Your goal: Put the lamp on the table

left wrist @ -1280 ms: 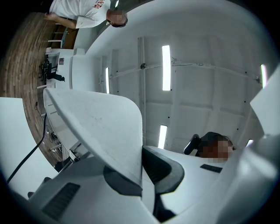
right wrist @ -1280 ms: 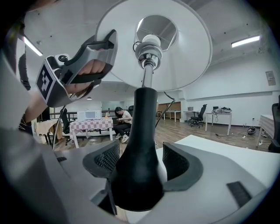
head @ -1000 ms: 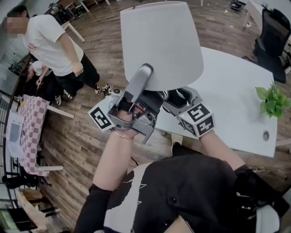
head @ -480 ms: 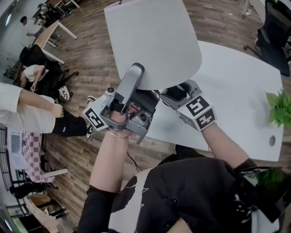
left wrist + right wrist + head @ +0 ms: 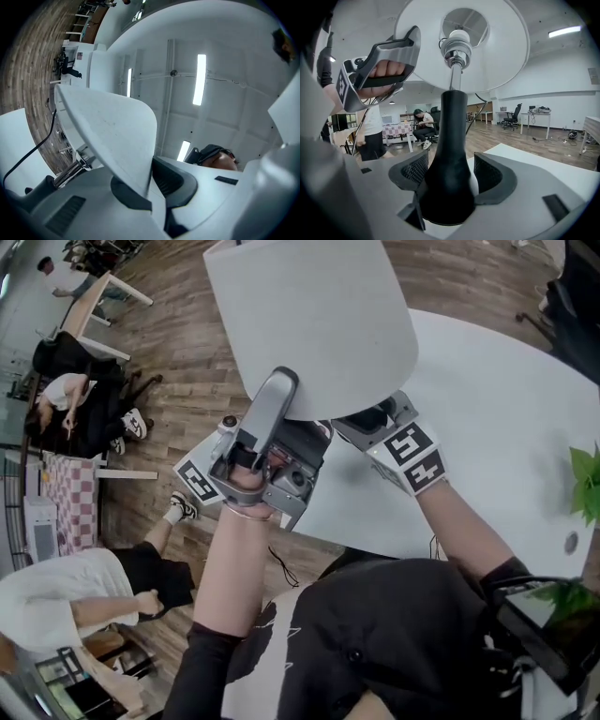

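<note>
Lamp (image 5: 309, 324) stays aloft, left gripper (image 5: 289, 382) pinching shade (image 5: 112, 131), right gripper (image 5: 449, 176) clamping stem (image 5: 452, 122); bystander (image 5: 56, 601) walked past.

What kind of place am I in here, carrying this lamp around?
Most likely an open-plan office or shared workspace. It has a wood floor, a large white table, a wheeled office chair further back, and strip lights on the ceiling.

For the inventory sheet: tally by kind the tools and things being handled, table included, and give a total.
Grey handheld two-jaw grippers: 2 (left gripper, right gripper)
White-shaded lamp with black base: 1
White curved-edge table: 1
Total: 4
</note>
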A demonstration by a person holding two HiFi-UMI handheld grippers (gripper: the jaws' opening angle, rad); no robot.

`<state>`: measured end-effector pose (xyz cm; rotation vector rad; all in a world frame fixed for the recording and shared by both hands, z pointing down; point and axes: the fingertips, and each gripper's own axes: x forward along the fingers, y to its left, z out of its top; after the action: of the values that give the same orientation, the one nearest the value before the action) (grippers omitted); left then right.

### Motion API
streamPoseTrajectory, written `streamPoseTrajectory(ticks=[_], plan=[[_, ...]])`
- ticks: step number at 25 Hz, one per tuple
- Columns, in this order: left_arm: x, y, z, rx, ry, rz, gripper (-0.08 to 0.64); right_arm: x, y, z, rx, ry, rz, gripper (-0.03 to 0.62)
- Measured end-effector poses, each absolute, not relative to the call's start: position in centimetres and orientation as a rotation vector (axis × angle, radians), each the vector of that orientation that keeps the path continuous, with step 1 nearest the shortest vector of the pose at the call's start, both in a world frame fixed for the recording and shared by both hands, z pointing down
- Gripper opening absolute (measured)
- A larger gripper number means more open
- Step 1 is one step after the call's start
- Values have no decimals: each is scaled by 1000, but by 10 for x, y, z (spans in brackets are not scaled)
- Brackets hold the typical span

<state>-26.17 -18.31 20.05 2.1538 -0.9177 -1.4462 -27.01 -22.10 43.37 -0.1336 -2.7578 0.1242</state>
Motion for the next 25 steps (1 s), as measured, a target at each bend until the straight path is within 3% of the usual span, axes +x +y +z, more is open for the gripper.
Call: streamPoseTrajectory(ticks=[10,25], plan=[[-296,-213,228,2102,-944,-1464,12,-299,-247,462,-107,-2739,160,312],[-293,-233,249,2086,-850,-1326,11,-294,-247,486,31,-2696,307,307]])
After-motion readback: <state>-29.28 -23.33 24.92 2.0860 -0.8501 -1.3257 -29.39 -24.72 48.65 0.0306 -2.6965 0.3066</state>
